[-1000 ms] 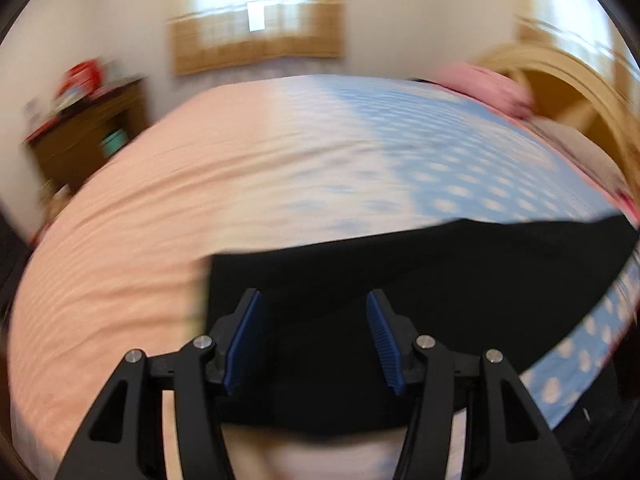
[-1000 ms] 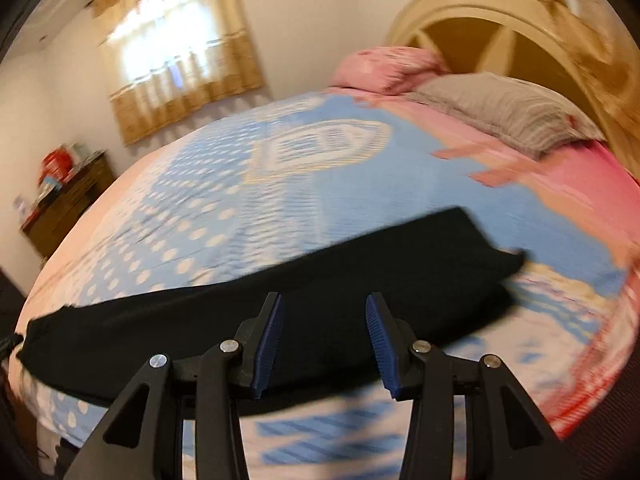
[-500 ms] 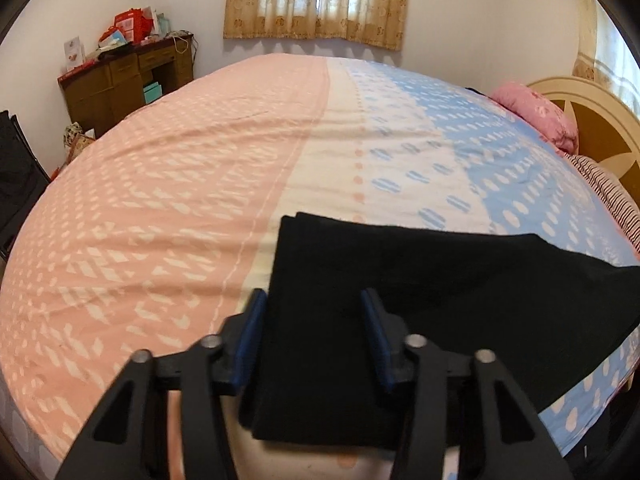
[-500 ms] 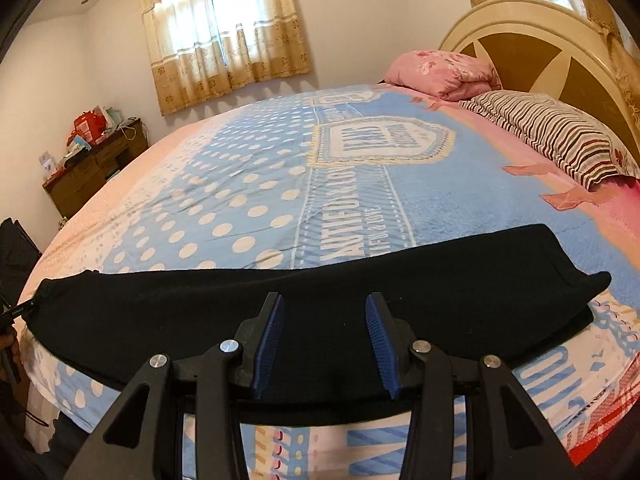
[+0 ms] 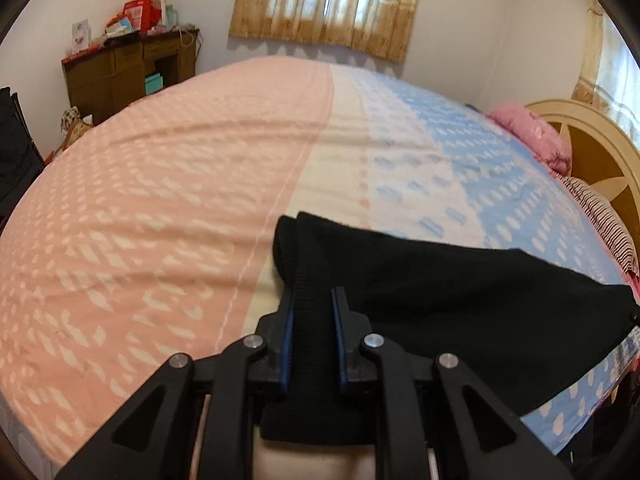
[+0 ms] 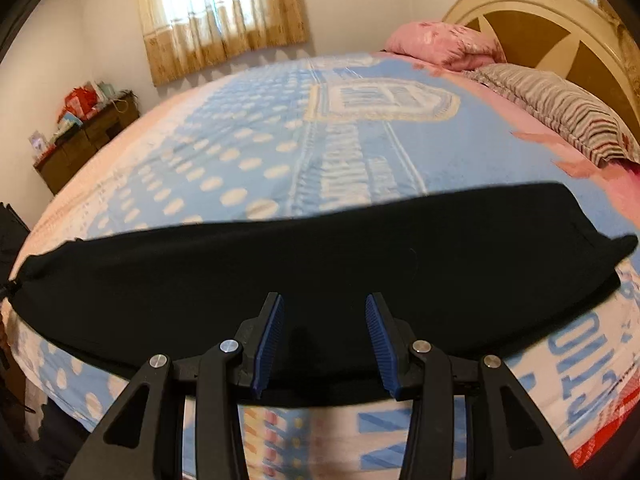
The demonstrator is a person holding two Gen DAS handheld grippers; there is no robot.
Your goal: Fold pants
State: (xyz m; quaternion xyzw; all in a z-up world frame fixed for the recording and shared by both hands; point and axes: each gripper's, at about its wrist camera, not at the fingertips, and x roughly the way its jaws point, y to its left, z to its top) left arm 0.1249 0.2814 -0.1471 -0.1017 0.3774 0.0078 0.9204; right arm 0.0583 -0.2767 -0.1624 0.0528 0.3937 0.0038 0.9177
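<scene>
**Now: left clamps cuff end, right not yet gripping**

Left gripper (image 5: 313, 338) is closing on the pants (image 5: 460, 300); the ribbed end is bunched between its pads, so call it grasped. Right gripper (image 6: 325, 346) sits parted over the near edge, cloth under the gap, pads not pressing. The pants (image 6: 320, 264) lie flat on the bed (image 6: 280, 160), a black strip near its front edge. Long axis runs crosswise to both grippers, left end to right end. Left owns one end; right is about mid-length. Likely next: carry the left end along that axis toward the far end by the pillow (image 6: 560, 116).
</scene>
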